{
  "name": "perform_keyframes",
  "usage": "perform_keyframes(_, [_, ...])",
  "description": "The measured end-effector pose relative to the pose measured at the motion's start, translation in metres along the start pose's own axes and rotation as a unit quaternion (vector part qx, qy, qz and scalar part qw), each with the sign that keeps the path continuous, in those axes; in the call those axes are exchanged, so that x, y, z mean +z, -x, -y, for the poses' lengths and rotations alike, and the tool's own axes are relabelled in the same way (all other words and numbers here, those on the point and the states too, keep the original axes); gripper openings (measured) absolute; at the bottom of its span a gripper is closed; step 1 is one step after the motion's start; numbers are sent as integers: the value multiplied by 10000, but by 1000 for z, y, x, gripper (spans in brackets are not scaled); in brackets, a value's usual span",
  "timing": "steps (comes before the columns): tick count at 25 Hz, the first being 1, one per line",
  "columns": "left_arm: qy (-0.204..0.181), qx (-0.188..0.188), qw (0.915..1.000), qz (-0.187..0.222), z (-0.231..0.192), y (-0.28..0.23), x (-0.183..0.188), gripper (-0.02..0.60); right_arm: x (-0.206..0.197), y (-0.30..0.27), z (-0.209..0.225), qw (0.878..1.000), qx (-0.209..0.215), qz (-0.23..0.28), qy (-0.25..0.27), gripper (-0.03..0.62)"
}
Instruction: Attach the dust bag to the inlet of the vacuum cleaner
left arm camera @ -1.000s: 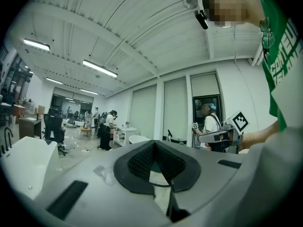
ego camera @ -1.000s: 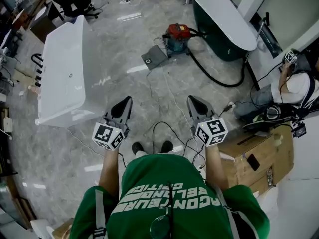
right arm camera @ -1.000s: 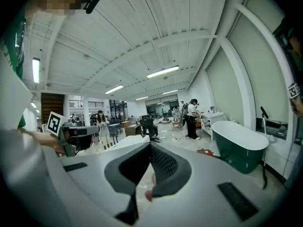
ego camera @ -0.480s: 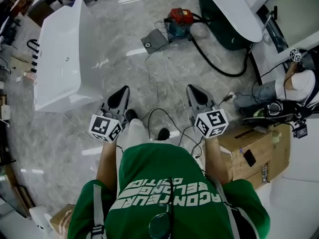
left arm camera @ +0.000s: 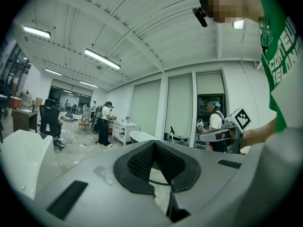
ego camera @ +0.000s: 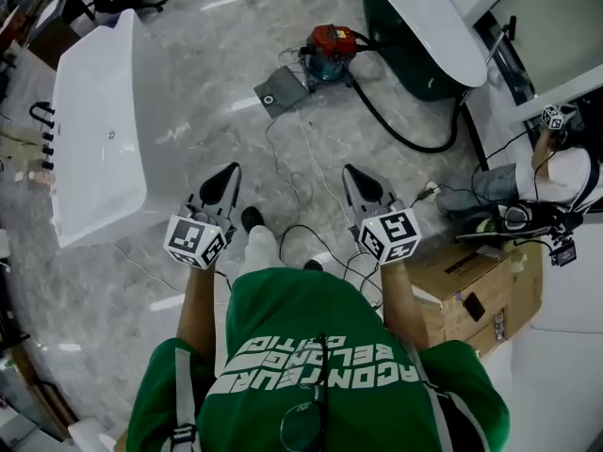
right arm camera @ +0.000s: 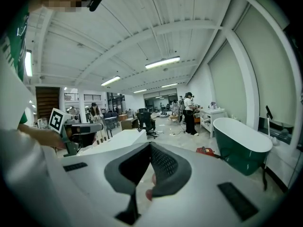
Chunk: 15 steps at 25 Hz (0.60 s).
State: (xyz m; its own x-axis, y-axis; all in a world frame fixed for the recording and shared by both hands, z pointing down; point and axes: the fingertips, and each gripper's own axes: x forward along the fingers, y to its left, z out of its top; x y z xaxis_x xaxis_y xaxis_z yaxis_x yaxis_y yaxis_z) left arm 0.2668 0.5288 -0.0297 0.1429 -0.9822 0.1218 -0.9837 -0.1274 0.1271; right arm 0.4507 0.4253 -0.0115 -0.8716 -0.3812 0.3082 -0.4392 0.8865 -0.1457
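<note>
A red and blue vacuum cleaner stands on the marble floor ahead, with a black hose curling off to its right. A flat grey dust bag with a round hole lies just left of the vacuum. My left gripper and right gripper are held side by side at waist height, well short of both things. Both are shut with nothing between the jaws, as the left gripper view and the right gripper view also show. The vacuum appears small in the right gripper view.
A white bathtub stands at the left, a dark green one at the upper right. Thin cables trail over the floor between grippers and vacuum. A cardboard box and a seated person are at the right.
The person has stepped forward, one leg now out in front, and both grippers have travelled forward together. The white bathtub has slid left in the head view. Both jaws stayed shut.
</note>
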Motion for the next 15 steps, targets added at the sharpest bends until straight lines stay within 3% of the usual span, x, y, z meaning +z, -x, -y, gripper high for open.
perform_keyframes(9, [166, -351, 9992, -15, -122, -39, 10, 2, 30, -117, -13, 9993, -352, -126, -28, 5])
perform_keyframes(15, [353, -466, 9983, 9, -176, -42, 1, 2, 25, -167, -32, 9982, -543, -237, -42, 5])
